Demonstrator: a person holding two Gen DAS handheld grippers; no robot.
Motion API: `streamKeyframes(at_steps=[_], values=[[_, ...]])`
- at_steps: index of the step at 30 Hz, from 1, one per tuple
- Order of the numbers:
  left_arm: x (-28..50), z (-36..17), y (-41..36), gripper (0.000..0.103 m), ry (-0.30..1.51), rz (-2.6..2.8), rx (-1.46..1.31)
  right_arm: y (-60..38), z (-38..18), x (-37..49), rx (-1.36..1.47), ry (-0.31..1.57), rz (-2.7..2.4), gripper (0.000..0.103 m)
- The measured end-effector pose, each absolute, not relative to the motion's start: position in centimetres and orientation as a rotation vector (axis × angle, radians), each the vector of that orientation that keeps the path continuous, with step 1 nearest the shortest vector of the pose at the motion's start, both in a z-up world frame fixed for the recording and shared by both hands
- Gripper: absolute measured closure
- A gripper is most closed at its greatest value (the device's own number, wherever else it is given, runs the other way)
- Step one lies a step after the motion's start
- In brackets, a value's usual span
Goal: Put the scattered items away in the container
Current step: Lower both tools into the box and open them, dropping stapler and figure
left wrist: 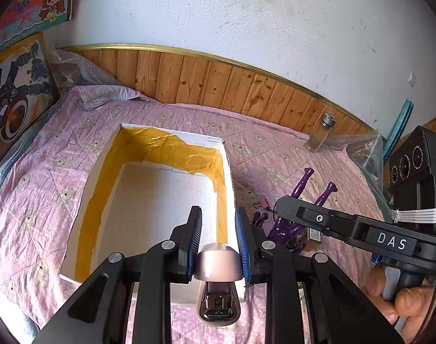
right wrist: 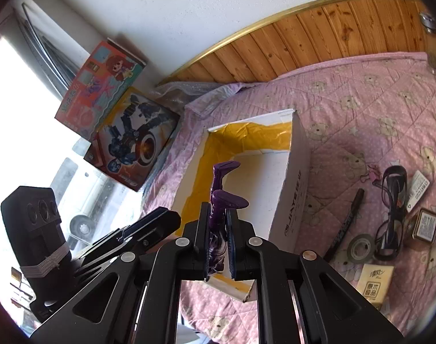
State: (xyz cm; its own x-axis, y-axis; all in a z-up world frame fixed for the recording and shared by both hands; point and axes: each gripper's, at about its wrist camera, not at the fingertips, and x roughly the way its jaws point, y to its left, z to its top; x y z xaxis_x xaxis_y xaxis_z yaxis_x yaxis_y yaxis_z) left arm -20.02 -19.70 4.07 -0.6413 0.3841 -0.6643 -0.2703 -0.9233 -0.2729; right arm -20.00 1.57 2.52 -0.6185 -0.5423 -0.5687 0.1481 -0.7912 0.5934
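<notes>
On the pink bear-print bedspread (left wrist: 166, 120) sits an open white box (left wrist: 229, 177) lined with yellow tape, its floor bare. The left gripper (left wrist: 218, 243) hangs over the box's near right corner, its blue-padded fingers (left wrist: 240, 238) clamped on a rose-gold stapler-like gadget (left wrist: 219, 266) whose dark underside faces the camera. The right gripper (right wrist: 216, 238) hovers above the box's near edge, fingers narrow and pinching a glossy purple figure (right wrist: 218, 215) by the body, so that its two booted legs stick up over the box interior.

Only the right wrist view shows the loose things on the bedspread to the right of the box: a black marker (right wrist: 346, 223), a roll of grey tape (right wrist: 361, 248), dark glasses (right wrist: 392, 200), a small brass-coloured tin (right wrist: 424, 225), a white printed card (right wrist: 418, 189) and a beige packet (right wrist: 374, 282) with Chinese characters. That view also shows the box's outer side wall with grey lettering that looks like "JIAYE", though I cannot be sure of it.

Only the left wrist view shows the person's hand (left wrist: 395, 292) on the right gripper's handle, and the letters "DAS" on that gripper's body. A glass jar (left wrist: 321, 133) with a metal lid stands near the wooden wall panel. Two illustrated toy boxes (right wrist: 132, 140) lean by the wall; their text is too small to read.
</notes>
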Motion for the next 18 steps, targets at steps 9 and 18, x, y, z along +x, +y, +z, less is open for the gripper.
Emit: streamKeyframes(at_steps=[9, 18], values=[[-23.7, 4.4, -21.3, 0.078, -0.235, 2.532, -1.115, -0.3, 3.4, -23.9, 1.109, -0.597, -2.420, 0.092], [-28.0, 3.3, -22.9, 0.078, -0.269, 2.502, -1.200, -2.2, 2.8, -28.3, 1.168, -0.451, -2.418, 0.092]])
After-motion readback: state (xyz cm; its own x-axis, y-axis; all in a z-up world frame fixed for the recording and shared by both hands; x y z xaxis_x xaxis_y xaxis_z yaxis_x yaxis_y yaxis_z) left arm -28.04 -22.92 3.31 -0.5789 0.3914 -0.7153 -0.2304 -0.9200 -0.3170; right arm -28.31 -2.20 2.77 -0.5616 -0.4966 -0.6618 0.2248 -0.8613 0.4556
